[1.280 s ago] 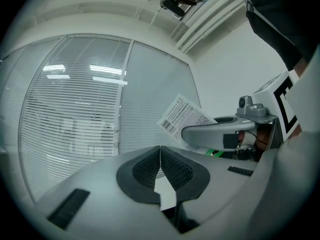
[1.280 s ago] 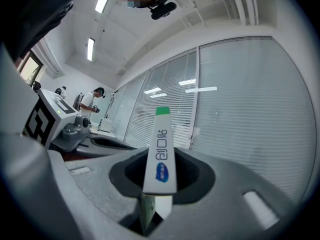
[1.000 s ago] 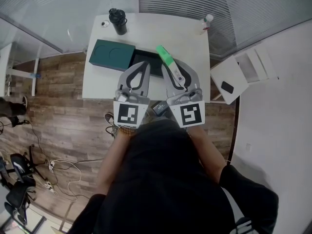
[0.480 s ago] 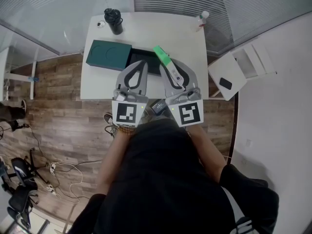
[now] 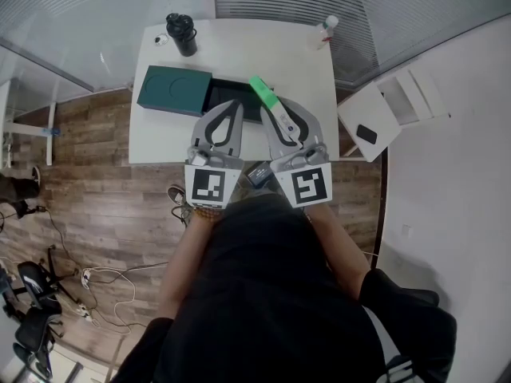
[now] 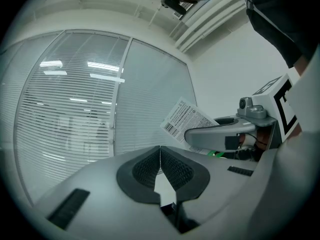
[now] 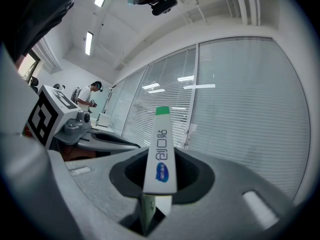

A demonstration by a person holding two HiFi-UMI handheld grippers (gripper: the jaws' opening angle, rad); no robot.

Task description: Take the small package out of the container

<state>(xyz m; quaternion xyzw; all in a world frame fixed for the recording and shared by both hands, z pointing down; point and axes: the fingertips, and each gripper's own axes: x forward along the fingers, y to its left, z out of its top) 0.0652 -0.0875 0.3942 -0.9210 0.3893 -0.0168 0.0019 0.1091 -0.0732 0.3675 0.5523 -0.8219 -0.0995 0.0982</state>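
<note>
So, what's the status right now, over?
Left gripper shut, empty. Right gripper: fingers just tightened on slim white-and-green package, out of dark open box. Nothing blocking.

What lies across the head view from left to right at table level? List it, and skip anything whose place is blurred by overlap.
Dark green lid → black container → small package → spray bottle → black device on the white stand.
</note>
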